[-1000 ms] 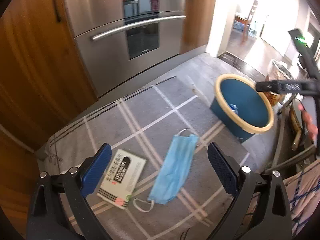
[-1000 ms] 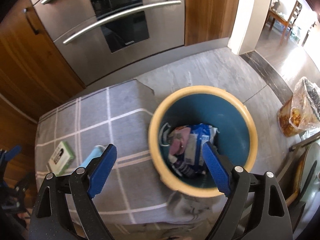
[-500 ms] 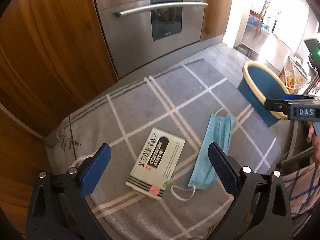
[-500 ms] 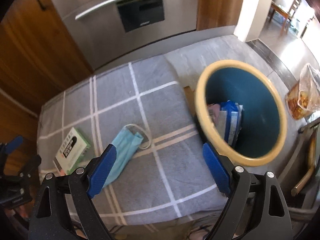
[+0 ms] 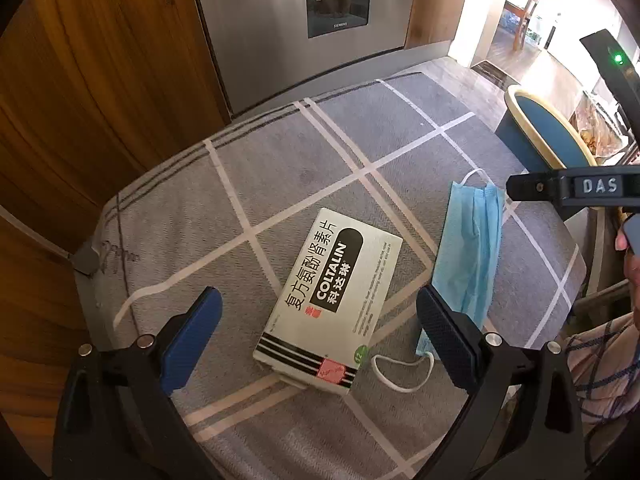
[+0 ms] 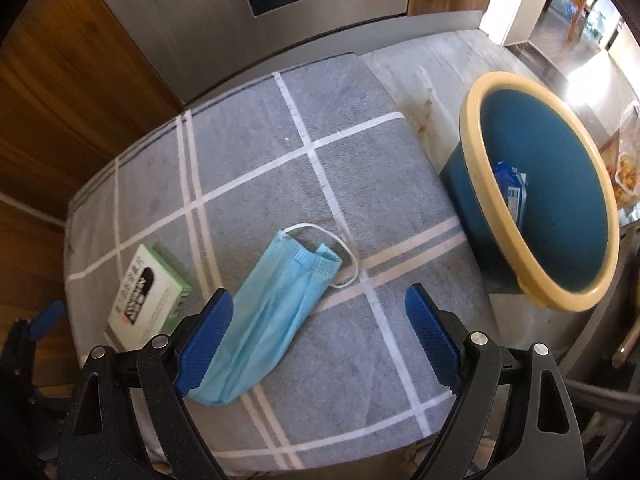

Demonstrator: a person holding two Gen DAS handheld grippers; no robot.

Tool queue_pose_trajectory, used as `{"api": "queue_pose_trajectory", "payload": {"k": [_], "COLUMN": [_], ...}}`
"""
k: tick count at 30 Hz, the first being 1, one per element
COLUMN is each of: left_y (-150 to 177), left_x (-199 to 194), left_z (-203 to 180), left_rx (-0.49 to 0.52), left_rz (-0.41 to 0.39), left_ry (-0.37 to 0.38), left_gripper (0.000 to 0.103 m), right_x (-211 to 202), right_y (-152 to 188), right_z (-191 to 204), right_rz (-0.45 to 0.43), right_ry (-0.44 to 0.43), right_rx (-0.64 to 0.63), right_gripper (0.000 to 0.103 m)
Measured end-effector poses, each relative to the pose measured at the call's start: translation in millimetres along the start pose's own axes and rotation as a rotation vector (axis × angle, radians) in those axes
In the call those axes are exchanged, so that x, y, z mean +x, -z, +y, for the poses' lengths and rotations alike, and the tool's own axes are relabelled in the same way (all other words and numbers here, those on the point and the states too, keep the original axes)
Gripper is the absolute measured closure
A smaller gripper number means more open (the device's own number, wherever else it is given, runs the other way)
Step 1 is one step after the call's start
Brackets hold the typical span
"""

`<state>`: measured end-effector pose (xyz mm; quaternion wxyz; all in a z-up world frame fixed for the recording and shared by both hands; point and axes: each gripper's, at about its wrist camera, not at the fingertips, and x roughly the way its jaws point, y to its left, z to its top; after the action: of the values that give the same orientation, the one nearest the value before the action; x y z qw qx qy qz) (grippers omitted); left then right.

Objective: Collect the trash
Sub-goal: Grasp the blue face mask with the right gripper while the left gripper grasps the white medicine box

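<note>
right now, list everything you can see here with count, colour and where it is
medicine box: 1, white with black label and green side, flat on the rug between the left tongs' fingers
face mask: 1, light blue with white loops, on the rug beside the box
bin: 1, teal with cream rim, on the floor off the rug's edge
wrapper: 1, blue and white, inside the bin
rug: 1, grey with white stripes, on the floor
oven: 1, steel, set in the wooden cabinets
plastic bag: 1, clear, past the bin
left tongs: 1, black with blue pads, open over the box
right tongs: 1, black with blue pads, open over the mask
</note>
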<state>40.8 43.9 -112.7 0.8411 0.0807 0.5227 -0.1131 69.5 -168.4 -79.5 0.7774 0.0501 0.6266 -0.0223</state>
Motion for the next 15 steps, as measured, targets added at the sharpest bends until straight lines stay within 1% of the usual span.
{"api": "queue_pose_trajectory", "payload": {"k": [5,9,12,15], "left_y": [-1,-2,-2,-2], "left_x": [13,19,21,24], "left_z": [2,0,1,3], "left_rx": [-0.021,-0.011,-0.017,-0.022], "left_rz": [0.021,0.035,0.04,0.047], "left_ry": [0.005,-0.012,-0.01,-0.009], "left_gripper": [0.007,0.007,0.007,0.007], "right_x": [19,34,41,46], "right_y": [-2,-2,0,0], "right_z": [-1,0,6,15], "right_rz": [0.024,0.063,0.078,0.081], "right_ry": [0.031,-0.012,-0.026,-0.029], "right_rx": [-0.015,-0.009,-0.03,-0.06], "right_gripper": [0.015,0.016,0.02,0.022]}}
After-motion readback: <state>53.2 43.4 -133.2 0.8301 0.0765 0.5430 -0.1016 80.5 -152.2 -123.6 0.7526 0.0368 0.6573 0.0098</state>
